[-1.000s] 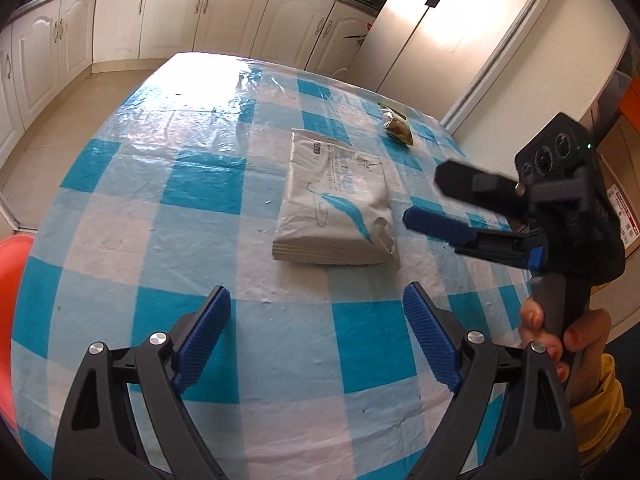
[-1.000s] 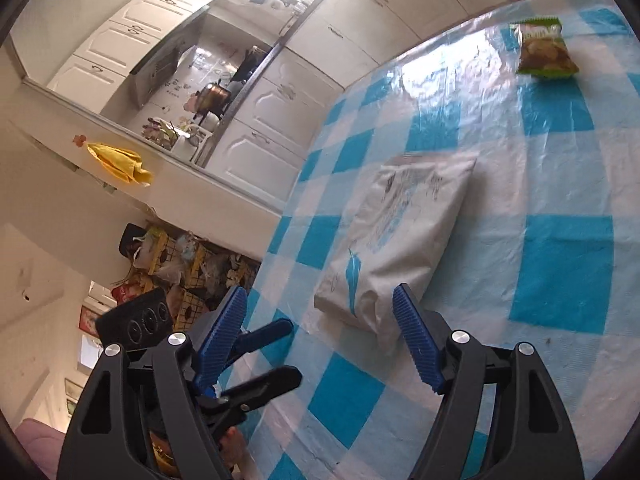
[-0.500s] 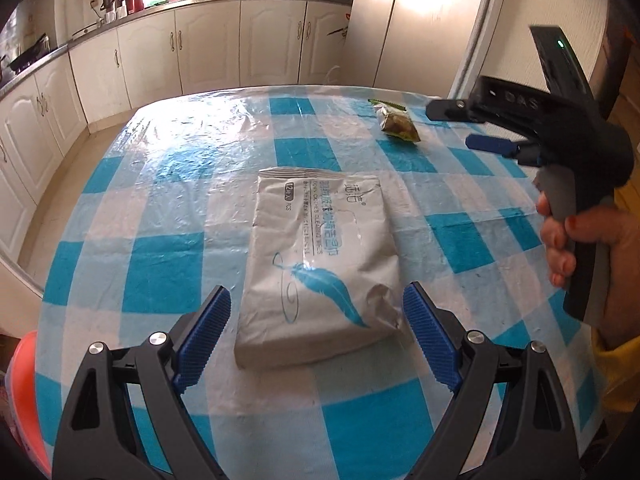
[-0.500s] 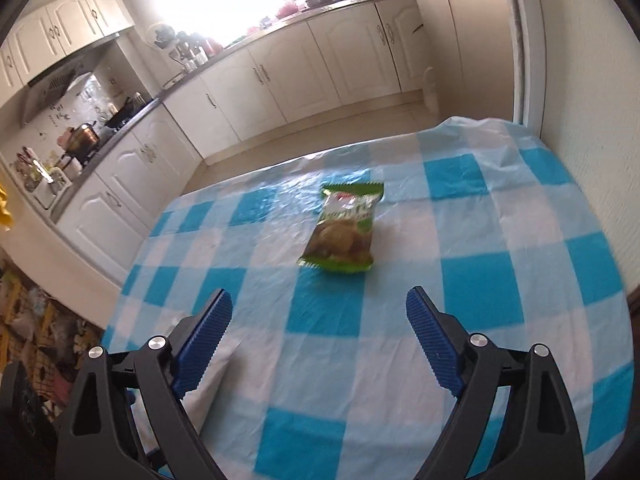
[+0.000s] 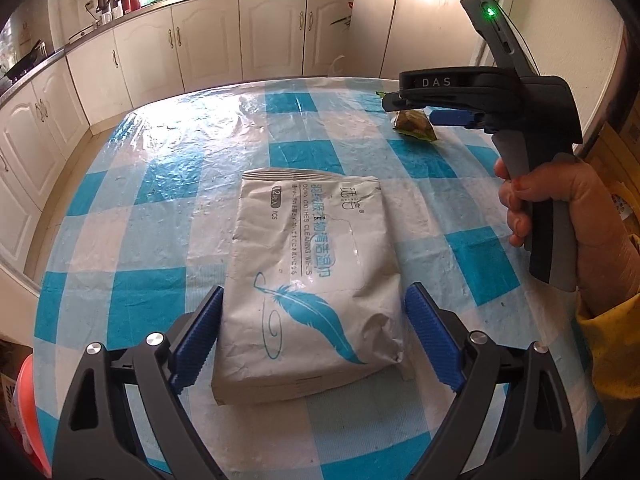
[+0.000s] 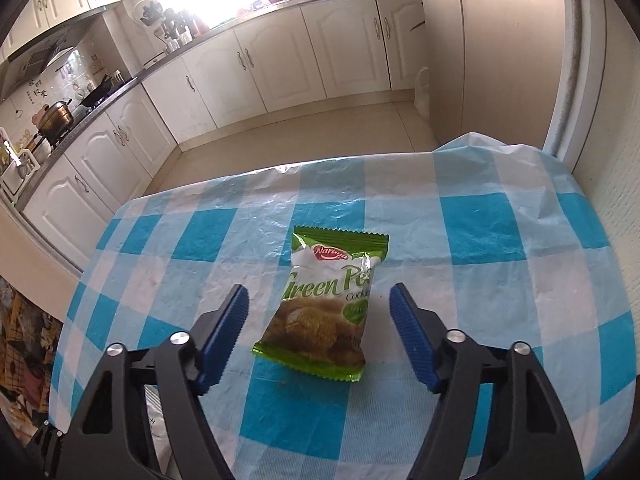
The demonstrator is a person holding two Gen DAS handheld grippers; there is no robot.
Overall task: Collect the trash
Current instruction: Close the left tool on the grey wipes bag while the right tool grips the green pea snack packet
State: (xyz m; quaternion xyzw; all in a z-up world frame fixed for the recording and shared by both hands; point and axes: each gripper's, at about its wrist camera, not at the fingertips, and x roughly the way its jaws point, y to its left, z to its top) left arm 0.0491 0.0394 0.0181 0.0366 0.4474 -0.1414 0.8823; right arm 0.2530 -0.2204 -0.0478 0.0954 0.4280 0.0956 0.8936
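Left tool (image 5: 312,320) is spread wide around the near end of a white wipes pack (image 5: 308,280) lying flat on the checked desk (image 5: 160,160), pads not touching it. Printing reads "DOWN CLOTHES CLEANING WIPES" and "OPEN", with a blue feather. Right tool (image 6: 318,320), marked "DAS" in the left view, has just been narrowing but its blue pads sit clear either side of a green snack packet (image 6: 324,312) reading "Green Pe…" and "Cook…" at the far end

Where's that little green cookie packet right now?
The green cookie packet lies flat on the checked tablecloth, between the right gripper's open fingers, untouched. From the left wrist view it sits far right, beyond the white wipes pack.
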